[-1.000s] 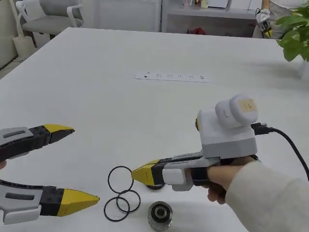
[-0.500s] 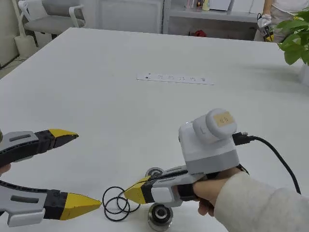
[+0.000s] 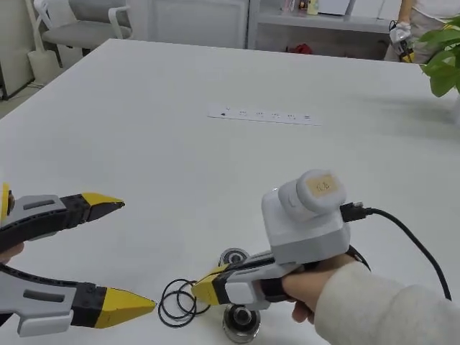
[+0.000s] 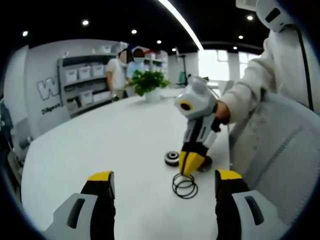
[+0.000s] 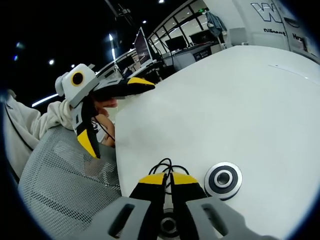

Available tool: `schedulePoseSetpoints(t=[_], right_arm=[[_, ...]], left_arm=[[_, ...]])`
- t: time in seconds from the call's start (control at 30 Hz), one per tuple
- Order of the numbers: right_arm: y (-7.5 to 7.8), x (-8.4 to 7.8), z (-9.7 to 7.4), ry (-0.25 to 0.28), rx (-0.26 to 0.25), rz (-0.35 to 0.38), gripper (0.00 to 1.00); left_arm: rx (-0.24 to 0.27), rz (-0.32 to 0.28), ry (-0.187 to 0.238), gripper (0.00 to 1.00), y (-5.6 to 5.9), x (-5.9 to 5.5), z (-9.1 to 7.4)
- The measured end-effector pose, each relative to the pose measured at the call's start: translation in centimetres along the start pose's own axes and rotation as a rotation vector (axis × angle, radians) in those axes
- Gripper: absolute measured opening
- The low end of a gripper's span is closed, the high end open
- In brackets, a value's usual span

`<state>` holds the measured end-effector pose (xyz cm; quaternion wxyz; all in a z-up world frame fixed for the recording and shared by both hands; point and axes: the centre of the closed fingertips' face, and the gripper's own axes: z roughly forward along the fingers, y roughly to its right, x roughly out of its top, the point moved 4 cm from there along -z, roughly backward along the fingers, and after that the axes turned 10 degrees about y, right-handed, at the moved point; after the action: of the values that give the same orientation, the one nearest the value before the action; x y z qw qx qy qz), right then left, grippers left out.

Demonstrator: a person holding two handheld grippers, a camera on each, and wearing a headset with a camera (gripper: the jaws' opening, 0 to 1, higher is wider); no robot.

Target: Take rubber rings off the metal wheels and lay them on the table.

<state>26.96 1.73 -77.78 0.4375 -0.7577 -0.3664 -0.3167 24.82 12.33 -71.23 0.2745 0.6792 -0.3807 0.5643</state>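
1. Now my right claw (image 5: 167, 176) is clenched, its tips pressed together and down at the rings (image 3: 178, 302), a loose black heap on the table (image 3: 215, 165). I cannot tell whether one is nipped between the tips.
2. My left claw (image 3: 138, 256) is released, jaws wide, hanging to the left of the heap and holding nothing.
3. Two wheels sit close: the far wheel (image 3: 233, 256) just beyond my right claw, the near wheel (image 3: 241, 321) under it. Whether either wears a ring is too small to tell.
4. To lay a ring well, I judge I should keep the tips low, ease them apart gently so it drops flat by the heap, then lift straight up.
5. Dragging sideways could snag the other loops or set a wheel rolling.
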Motion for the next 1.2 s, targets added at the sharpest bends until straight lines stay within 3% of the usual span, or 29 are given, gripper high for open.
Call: schedulePoseSetpoints(t=[0.3,0.63,1.0,1.2], right_arm=[[0.6,0.6,-0.9,0.02,-0.01,0.002,0.03],[1.7,3.1,-2.9,0.119,-0.044,-0.013,0.02],[3.2,4.6,-4.9,0.194,-0.094,-0.017,0.03],[4.1,4.6,-5.8,0.21,-0.122,-0.024,0.03]], left_arm=[[0.005,0.007,-0.004,0.83,0.0,0.1,-0.1],[-0.002,0.006,-0.003,0.83,0.1,0.1,0.0],[-0.003,0.003,0.006,0.82,0.1,0.3,0.1],[-0.003,0.004,0.013,0.82,0.1,0.6,0.0]])
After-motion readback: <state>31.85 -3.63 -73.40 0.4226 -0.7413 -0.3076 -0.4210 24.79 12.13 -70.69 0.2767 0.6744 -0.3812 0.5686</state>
